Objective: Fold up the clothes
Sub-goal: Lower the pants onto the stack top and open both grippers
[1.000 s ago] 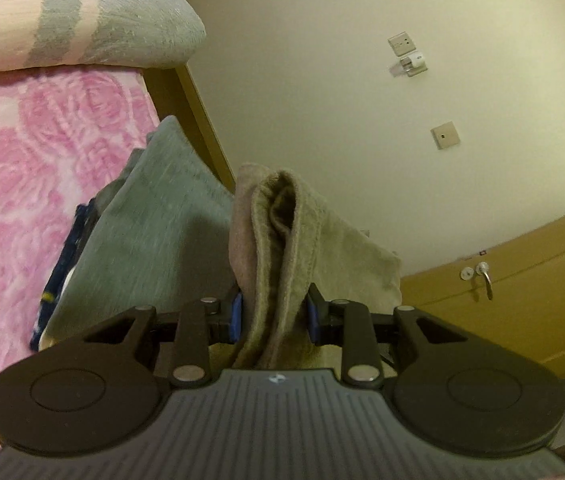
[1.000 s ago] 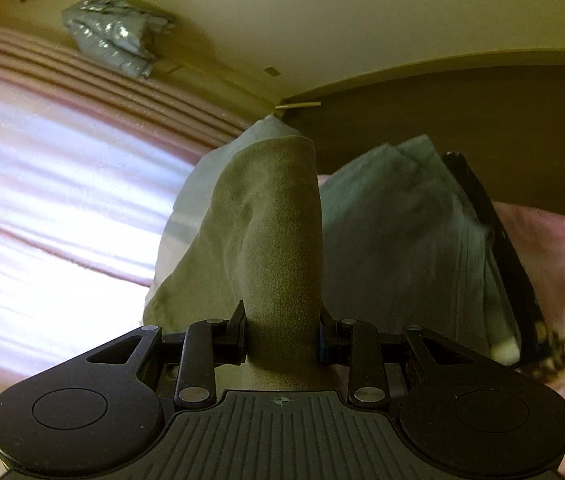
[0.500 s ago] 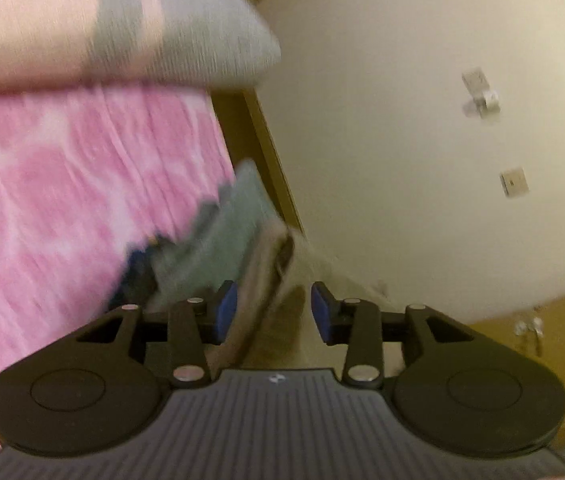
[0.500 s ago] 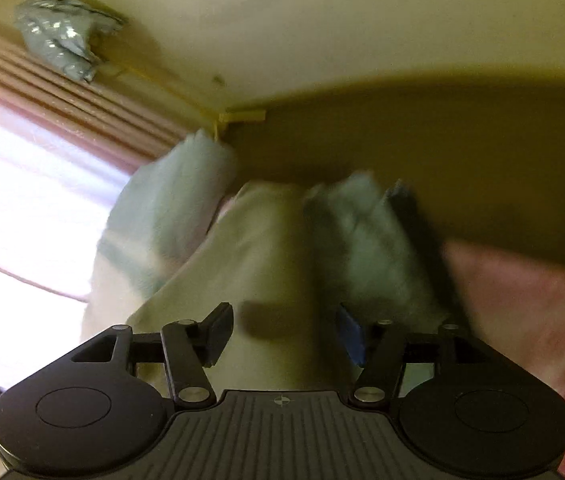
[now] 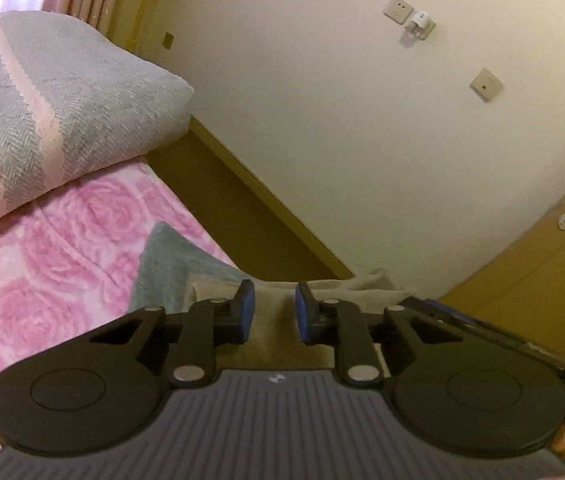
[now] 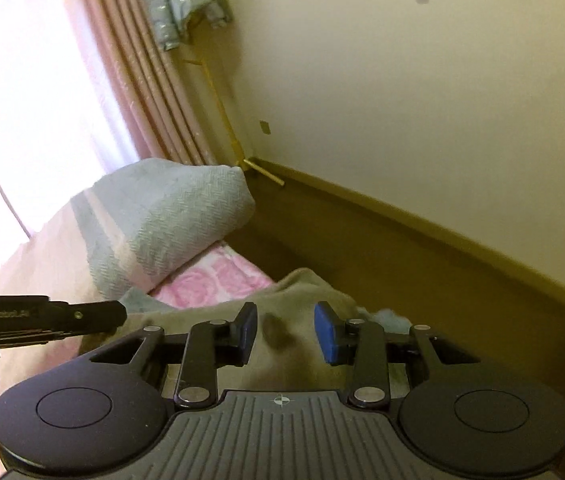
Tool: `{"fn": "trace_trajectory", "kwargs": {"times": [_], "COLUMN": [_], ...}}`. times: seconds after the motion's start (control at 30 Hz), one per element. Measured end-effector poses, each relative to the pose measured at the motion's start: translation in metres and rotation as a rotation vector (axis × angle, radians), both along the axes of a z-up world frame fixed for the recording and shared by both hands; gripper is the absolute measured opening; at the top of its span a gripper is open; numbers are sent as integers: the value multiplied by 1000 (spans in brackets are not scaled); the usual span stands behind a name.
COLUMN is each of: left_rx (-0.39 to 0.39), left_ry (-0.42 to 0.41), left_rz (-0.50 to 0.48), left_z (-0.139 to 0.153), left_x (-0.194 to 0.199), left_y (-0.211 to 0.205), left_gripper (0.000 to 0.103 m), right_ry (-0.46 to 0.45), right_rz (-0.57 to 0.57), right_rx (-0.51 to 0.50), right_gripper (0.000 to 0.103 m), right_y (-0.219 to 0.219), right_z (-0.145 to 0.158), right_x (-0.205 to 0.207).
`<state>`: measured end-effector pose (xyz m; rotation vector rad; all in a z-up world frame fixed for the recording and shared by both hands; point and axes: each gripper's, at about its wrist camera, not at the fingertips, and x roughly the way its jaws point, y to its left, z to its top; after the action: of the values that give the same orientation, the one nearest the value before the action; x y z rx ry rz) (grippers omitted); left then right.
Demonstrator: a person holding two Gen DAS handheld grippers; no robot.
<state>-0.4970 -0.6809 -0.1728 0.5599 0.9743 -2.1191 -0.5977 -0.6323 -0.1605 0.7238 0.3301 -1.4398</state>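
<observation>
Both of my grippers, left [image 5: 273, 312] and right [image 6: 287, 330], hover low over the beige garment [image 6: 294, 356], jaws spread and gripping nothing. A second ago each pinched that cloth raised; now it lies on the bed [image 5: 42, 280], over the grey-green garment [image 5: 170, 268]. I read "GenRobot.AI" on the left gripper's side.

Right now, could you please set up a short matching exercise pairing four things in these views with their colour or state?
Things:
1. folded blanket
2. bedspread
3. beige garment
4. left hand-held gripper

Colour or state:
A. open, gripping nothing
B. pink rose pattern
C. lying on the bed under both open grippers
D. grey and pink stripes

Pairs: 1-D, 2-B, 3-C, 4-A
</observation>
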Motion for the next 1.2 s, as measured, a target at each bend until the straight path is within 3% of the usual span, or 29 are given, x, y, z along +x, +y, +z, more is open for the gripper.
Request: {"fn": "trace_trajectory", "kwargs": {"times": [0.17, 0.3, 0.5, 0.6, 0.73, 0.83, 0.93, 1.03, 1.2], "left_rx": [-21, -21, -56, -84, -80, -76, 4, 30, 1], "left_ry": [6, 0, -28, -93, -93, -122, -264, -253, -250], "left_rz": [7, -8, -15, -23, -76, -141, -141, -104, -70], "left_z": [-22, -38, -9, 9, 21, 15, -10, -12, 8], "left_x": [6, 9, 18, 24, 27, 18, 9, 17, 29], "left_y": [-1, 0, 13, 36, 66, 87, 95, 102, 113], "left_gripper": [3, 3, 2, 4, 4, 4, 4, 4, 5], "right_ry": [41, 39, 24, 20, 38, 69, 143, 202, 146], "right_rz": [-27, -31, -57, -62, 8, 86, 133, 143, 95], "right_rx": [53, 88, 67, 70, 72, 66, 102, 145, 140], "right_gripper": [36, 37, 37, 37, 37, 37, 37, 37, 37], "right_y": [-17, -16, 6, 24, 59, 80, 92, 99, 104], "right_z": [-39, -54, -26, -8, 10, 11, -6, -19, -6], "right_x": [-4, -12, -26, -28, -19, 0, 18, 21, 4]}}
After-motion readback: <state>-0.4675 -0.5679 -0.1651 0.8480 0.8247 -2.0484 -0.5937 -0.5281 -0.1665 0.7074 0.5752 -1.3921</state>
